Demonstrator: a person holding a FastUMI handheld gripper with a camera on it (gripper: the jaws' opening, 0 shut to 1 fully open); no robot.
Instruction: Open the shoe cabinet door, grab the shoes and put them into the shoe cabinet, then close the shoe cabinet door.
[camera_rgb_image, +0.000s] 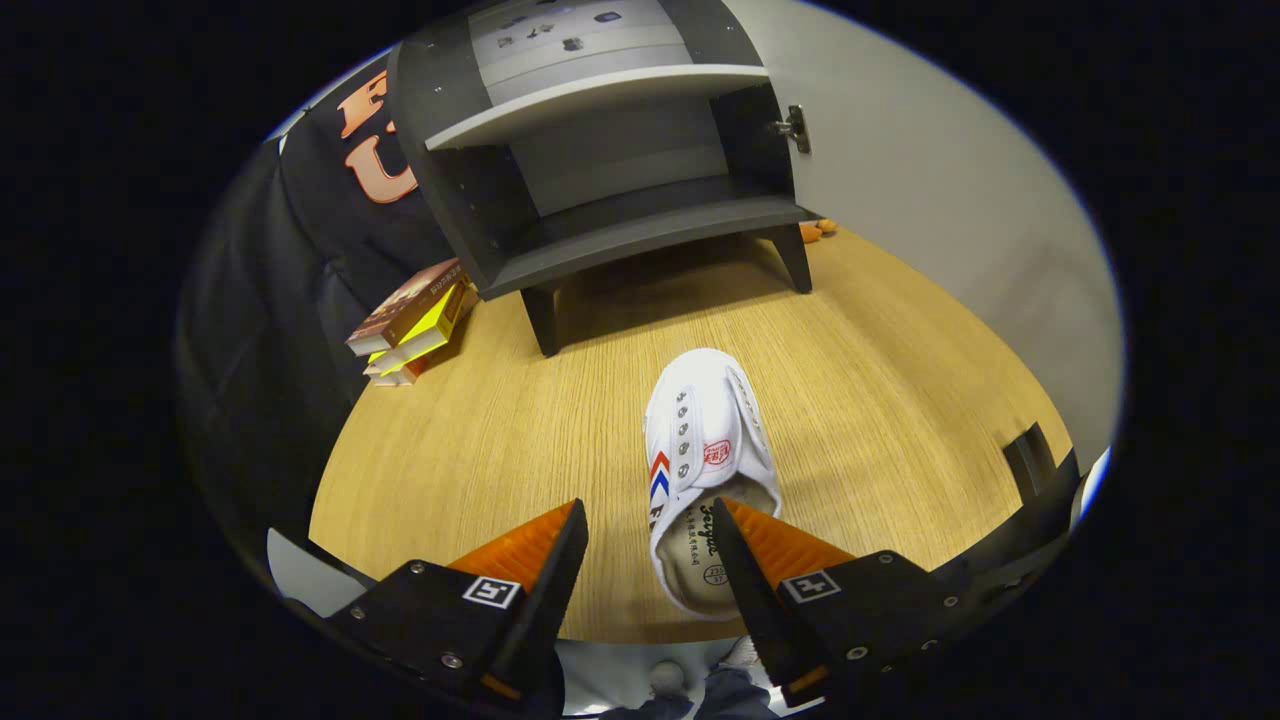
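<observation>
The gripper is open around the shoe, one finger maybe inside it, so a weak pinch could drop it before the cabinet.

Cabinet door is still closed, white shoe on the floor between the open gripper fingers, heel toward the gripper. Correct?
Not quite. The gripper view shows the cabinet door already swung open, with the shelves of the shoe cabinet exposed. The rest holds: the white shoe lies on the wooden floor, heel toward the gripper, whose fingers are open on either side of the heel.
</observation>
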